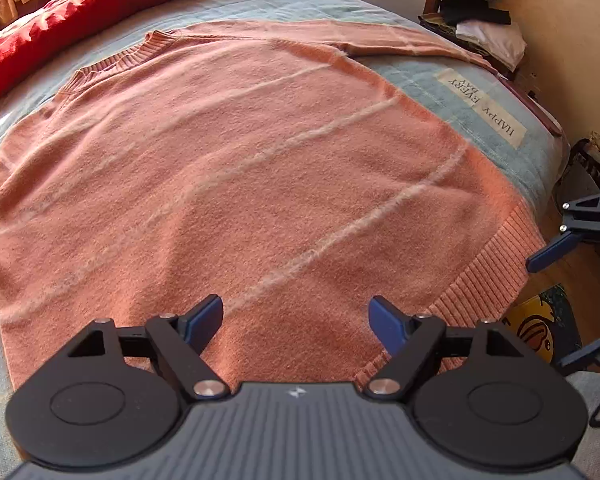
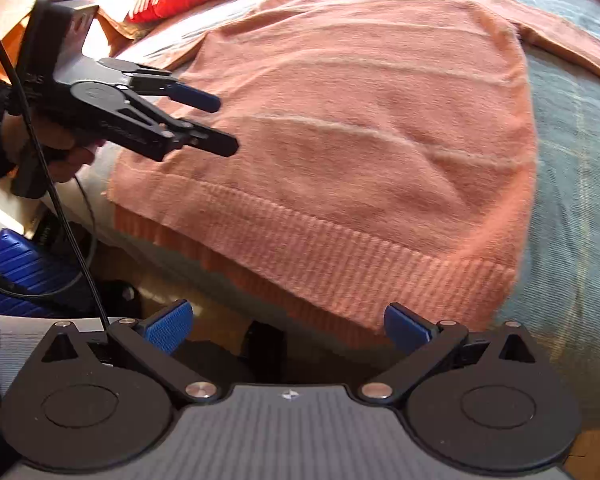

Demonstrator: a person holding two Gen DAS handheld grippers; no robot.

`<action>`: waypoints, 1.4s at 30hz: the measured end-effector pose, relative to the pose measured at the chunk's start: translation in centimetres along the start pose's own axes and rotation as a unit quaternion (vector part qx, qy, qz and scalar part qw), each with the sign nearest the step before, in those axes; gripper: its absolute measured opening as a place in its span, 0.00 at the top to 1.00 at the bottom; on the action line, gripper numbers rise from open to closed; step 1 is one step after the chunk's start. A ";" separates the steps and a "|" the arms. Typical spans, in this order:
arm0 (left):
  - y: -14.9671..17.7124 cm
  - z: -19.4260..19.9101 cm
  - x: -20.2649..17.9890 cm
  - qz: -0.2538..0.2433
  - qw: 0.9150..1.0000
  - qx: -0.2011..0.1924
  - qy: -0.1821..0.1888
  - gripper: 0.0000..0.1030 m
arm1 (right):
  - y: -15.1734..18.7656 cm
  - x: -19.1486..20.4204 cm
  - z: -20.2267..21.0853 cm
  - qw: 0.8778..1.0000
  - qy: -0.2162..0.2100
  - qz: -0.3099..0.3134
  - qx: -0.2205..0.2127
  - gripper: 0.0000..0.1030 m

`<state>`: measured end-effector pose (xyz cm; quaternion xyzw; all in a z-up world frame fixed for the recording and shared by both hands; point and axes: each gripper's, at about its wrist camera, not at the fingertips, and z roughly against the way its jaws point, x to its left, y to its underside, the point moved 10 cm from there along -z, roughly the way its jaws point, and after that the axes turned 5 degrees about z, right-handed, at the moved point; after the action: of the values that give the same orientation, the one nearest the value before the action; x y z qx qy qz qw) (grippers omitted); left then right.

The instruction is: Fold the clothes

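A salmon-pink knit sweater [image 1: 228,168] with thin pale stripes lies flat on the bed, collar at the far end, ribbed hem toward me. One sleeve [image 1: 380,38] stretches out along the far right. My left gripper [image 1: 296,320] is open and empty, just above the sweater near the hem. It also shows in the right wrist view [image 2: 220,124], hovering over the hem's left corner. My right gripper [image 2: 288,328] is open and empty, just off the bed edge below the ribbed hem [image 2: 340,256]. Its fingertips [image 1: 548,256] show at the right edge of the left wrist view.
A light blue bedspread [image 1: 480,120] with a "HAPPY EVERY DAY" label covers the bed. A red blanket [image 1: 60,28] lies at the far end. A chair with piled clothes [image 1: 484,28] stands by the wall. A blue case [image 2: 16,272] sits on the floor.
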<state>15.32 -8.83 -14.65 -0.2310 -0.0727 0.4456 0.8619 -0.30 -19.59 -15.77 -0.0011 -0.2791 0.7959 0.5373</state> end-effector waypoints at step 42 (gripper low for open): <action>12.5 3.3 1.6 0.003 0.996 0.066 -0.066 0.23 | -5.2 -1.6 -5.4 0.979 0.099 0.181 -0.004 0.00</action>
<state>5.97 -0.25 -17.66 -0.1439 -0.0990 0.4659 0.8674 6.45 -17.18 -18.52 -0.1328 -0.2231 0.8745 0.4096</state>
